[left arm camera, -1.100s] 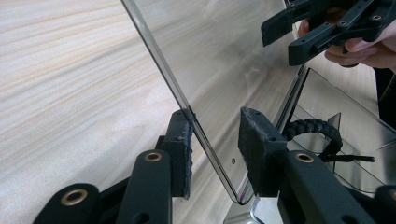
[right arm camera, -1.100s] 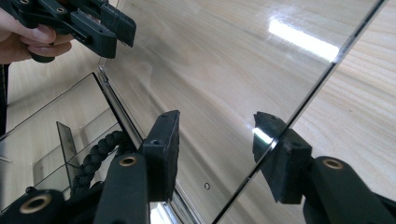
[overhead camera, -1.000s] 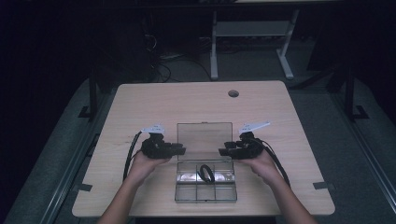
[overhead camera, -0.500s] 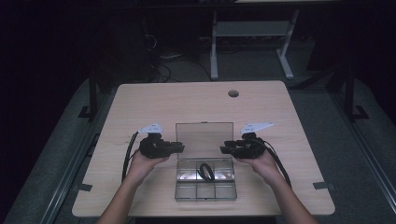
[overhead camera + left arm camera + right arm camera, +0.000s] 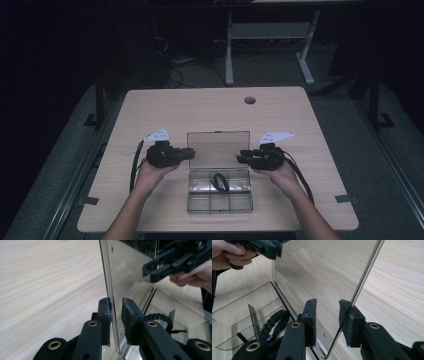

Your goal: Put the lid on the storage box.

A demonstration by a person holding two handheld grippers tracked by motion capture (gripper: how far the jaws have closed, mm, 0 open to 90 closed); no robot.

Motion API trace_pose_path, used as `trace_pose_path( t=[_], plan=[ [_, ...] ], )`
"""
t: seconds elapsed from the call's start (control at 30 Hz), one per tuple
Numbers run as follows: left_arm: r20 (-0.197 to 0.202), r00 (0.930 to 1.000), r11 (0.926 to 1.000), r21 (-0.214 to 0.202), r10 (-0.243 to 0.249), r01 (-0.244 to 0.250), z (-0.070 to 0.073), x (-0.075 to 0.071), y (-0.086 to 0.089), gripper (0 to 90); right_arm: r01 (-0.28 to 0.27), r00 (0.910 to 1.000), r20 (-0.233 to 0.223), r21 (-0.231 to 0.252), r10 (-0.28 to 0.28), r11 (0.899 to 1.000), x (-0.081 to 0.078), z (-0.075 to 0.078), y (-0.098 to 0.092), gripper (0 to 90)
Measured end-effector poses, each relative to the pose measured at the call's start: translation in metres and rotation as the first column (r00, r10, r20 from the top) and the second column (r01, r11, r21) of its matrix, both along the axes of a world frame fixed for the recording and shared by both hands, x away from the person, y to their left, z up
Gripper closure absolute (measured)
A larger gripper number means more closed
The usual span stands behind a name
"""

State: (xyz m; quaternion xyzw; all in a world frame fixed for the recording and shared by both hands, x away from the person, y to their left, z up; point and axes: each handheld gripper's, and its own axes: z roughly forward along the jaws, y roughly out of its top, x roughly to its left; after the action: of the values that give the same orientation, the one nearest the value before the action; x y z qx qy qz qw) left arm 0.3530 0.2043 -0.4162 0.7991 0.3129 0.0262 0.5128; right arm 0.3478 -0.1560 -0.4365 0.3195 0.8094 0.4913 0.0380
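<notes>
A clear plastic compartment box [image 5: 218, 206] lies near the table's front edge, its lid [image 5: 218, 147] standing open. A black braided bracelet [image 5: 219, 181] rests in a rear compartment [image 5: 274, 321]. My left gripper [image 5: 190, 154] straddles the lid's left edge [image 5: 111, 277]. Its jaws [image 5: 115, 302] have just been closing; one pad touches the lid, the other stands off it. My right gripper [image 5: 240, 157] straddles the right edge [image 5: 362, 277]. Its jaws [image 5: 327, 303] have also been closing, with a wide gap left on one side.
The wooden table [image 5: 210, 107] has a round cable hole [image 5: 250, 100] at the back right. Behind the table on the dark floor stand a white desk frame [image 5: 270, 35] and cables. Bare tabletop stretches to both sides of the box.
Both grippers have edged inward onto the lid's side edges and their jaws have narrowed around it. The box and bracelet have not moved.
</notes>
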Motion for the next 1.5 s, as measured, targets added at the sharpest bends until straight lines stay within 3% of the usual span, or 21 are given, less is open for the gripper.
trace_pose_path(
  t=[0.27,0.7,0.8,1.5],
  plan=[
    [0.052,0.9985,0.9998,0.008,0.018,-0.018,0.011,-0.001,0.001,76.7,-0.001,0.9998,0.019,-0.009,0.001,1.000,-0.002,0.001,0.001,66.3],
    [0.118,0.9895,0.9924,-0.100,0.083,-0.072,0.033,-0.001,0.015,82.7,-0.002,0.9992,0.039,-0.019,0.002,1.000,-0.004,0.002,0.002,66.4],
    [0.113,0.9896,0.9899,-0.120,0.089,-0.075,0.034,-0.001,0.017,83.3,-0.002,0.9990,0.044,-0.024,0.003,1.000,-0.003,0.002,0.003,66.3],
    [0.096,0.9928,0.9901,-0.128,0.072,-0.059,0.032,0.001,0.016,85.4,-0.004,0.9982,0.059,-0.038,0.007,0.999,-0.005,0.003,0.003,64.8]
  ],
)
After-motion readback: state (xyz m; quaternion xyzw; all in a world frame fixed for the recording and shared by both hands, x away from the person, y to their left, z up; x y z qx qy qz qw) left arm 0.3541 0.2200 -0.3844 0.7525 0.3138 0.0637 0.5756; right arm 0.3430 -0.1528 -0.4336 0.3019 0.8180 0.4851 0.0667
